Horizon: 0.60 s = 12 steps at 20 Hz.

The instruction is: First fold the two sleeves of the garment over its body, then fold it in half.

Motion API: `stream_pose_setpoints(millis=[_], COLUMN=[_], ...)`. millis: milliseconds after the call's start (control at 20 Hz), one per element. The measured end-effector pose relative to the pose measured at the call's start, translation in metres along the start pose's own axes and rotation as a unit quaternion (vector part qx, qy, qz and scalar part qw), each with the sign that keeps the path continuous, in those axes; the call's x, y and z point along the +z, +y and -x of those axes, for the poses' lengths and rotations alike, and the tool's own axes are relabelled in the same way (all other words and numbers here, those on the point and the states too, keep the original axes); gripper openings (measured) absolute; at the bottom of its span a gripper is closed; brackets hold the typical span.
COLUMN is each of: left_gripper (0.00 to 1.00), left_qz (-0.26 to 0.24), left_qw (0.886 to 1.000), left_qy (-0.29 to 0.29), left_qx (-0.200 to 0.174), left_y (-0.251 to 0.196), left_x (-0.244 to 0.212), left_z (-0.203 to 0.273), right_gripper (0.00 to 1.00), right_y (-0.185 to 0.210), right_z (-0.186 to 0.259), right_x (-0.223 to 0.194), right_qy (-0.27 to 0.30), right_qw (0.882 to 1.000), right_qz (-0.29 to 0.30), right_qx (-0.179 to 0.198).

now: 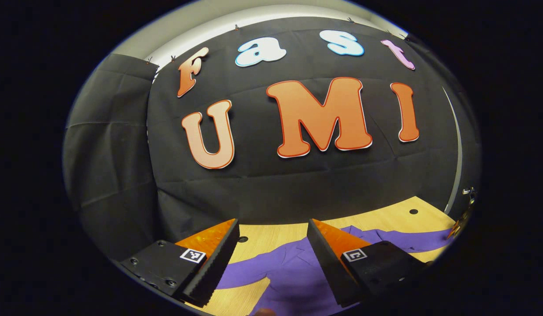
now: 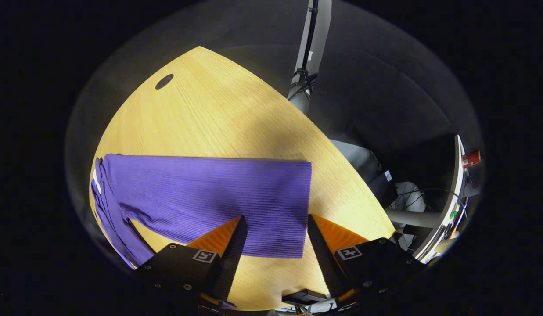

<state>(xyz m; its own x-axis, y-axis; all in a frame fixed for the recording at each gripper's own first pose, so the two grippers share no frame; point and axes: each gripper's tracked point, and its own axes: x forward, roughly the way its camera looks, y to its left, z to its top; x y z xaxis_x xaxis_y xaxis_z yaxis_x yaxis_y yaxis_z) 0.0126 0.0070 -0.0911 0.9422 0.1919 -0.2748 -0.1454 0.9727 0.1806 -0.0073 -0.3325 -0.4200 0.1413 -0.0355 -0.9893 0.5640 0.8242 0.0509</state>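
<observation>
I see a pale wooden counter [image 2: 236, 114] with a round hole [image 2: 164, 81] near its far corner. A purple garment [image 2: 201, 193] lies flat on it, 1 sleeve spread toward the counter's edge.

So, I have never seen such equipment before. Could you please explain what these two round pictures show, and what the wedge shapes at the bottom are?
Each picture comes from a fisheye camera riding on a hand-held two-finger tool; a person carries one in each hand. The wedge shapes are that tool's own two fingers.

The left tool looks toward the booth's black cloth wall, above a purple ribbed knit garment that lies on a light wooden table. The right tool looks down on the same garment and table, over the spread fabric's straight edge.

Both tools are open and hold nothing. The garment lies loose on the wood.
</observation>
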Motion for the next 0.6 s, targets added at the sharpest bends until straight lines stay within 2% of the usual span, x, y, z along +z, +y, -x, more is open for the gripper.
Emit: stream_pose_setpoints(millis=[300,350,400,450,500,550,600], left_gripper=[0.97,0.97,1.00,0.97,0.97,0.97,0.96], left_qz=[0.000,0.001,0.000,0.000,-0.001,-0.002,-0.004], left_qw=[1.000,1.000,1.000,1.000,1.000,1.000,1.000], left_qy=[0.008,0.010,0.011,0.009,0.007,0.005,0.004], left_qx=[0.013,0.016,0.018,0.019,0.019,0.019,0.018], left_y=[0.005,0.006,0.008,0.009,0.010,0.012,0.014], left_x=[-0.007,-0.008,-0.010,-0.008,-0.008,-0.006,-0.007], left_z=[0.005,0.006,0.007,0.006,0.008,0.008,0.009], right_gripper=[0.77,0.64,0.70,0.42,0.36,0.17,0.11], right_y=[0.001,0.004,0.006,0.010,0.012,0.016,0.022], right_z=[-0.002,-0.003,-0.002,-0.001,-0.001,0.000,0.002], right_x=[0.005,0.005,0.004,0.004,0.002,0.003,0.001], right_qy=[0.015,0.015,0.015,0.015,0.014,0.010,0.009], right_qw=[1.000,1.000,1.000,1.000,1.000,1.000,1.000], right_qz=[-0.010,-0.009,-0.007,-0.005,-0.005,-0.011,-0.019], right_qx=[-0.009,-0.008,-0.005,-0.001,0.002,0.007,0.017])
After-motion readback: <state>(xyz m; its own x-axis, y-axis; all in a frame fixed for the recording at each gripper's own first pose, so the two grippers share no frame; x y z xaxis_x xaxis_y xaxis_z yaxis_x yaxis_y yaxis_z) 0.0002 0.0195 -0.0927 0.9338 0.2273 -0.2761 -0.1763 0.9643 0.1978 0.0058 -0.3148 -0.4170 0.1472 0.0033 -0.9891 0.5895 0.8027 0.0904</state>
